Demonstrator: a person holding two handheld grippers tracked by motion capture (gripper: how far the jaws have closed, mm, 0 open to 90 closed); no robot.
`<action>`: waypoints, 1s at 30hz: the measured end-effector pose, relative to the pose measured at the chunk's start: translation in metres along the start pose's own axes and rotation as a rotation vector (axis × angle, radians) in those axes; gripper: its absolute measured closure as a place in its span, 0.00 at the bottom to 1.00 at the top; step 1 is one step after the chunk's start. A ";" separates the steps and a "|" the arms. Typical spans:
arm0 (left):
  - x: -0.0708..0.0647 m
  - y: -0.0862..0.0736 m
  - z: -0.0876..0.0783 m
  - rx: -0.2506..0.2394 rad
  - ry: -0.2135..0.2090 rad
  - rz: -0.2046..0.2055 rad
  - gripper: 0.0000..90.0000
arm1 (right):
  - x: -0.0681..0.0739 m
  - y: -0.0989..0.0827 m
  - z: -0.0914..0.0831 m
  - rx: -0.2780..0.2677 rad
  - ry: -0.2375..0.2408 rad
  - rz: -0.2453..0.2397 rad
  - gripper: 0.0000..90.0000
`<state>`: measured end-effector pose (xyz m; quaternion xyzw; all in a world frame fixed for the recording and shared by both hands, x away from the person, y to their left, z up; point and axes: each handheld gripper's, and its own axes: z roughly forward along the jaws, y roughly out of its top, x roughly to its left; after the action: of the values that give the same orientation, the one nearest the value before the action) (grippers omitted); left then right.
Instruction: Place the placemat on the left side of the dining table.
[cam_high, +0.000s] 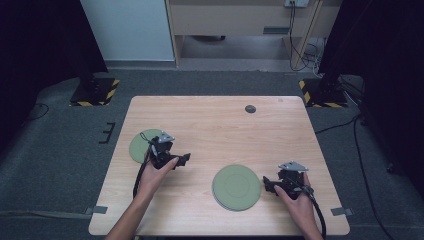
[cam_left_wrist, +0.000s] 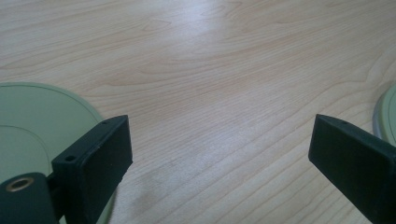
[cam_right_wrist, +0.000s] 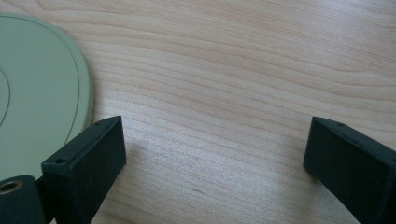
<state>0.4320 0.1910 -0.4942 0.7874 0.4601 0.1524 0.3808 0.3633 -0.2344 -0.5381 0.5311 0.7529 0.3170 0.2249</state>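
On the wooden desk (cam_high: 220, 125), the left gripper (cam_high: 184, 159) sits just right of a green plate (cam_high: 140, 146) at the left side, its jaws spread wide with nothing between them. The right gripper (cam_high: 268, 183), also wide and empty, rests just right of a stack of green plates (cam_high: 236, 187) near the front edge. A small dark disc (cam_high: 250, 109) lies at the far side.

A: The bench (cam_high: 215, 125) looked like pale wood, smooth with a soft sheen?
B: Yes; the green plates (cam_high: 236, 187) were matt plastic, the left claw (cam_left_wrist: 219, 154) matt black
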 end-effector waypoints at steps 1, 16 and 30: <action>-0.001 0.000 0.001 0.001 -0.002 0.002 0.06 | 0.000 0.000 0.000 0.000 0.000 0.000 0.07; -0.011 -0.006 0.005 0.037 -0.018 0.037 0.06 | 0.000 0.000 0.000 0.003 -0.003 0.005 0.06; -0.021 -0.015 0.014 0.087 -0.042 0.056 0.05 | 0.000 0.000 0.000 0.002 -0.004 0.004 0.06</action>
<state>0.4202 0.1713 -0.5125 0.8189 0.4359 0.1266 0.3513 0.3635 -0.2344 -0.5382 0.5332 0.7520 0.3155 0.2250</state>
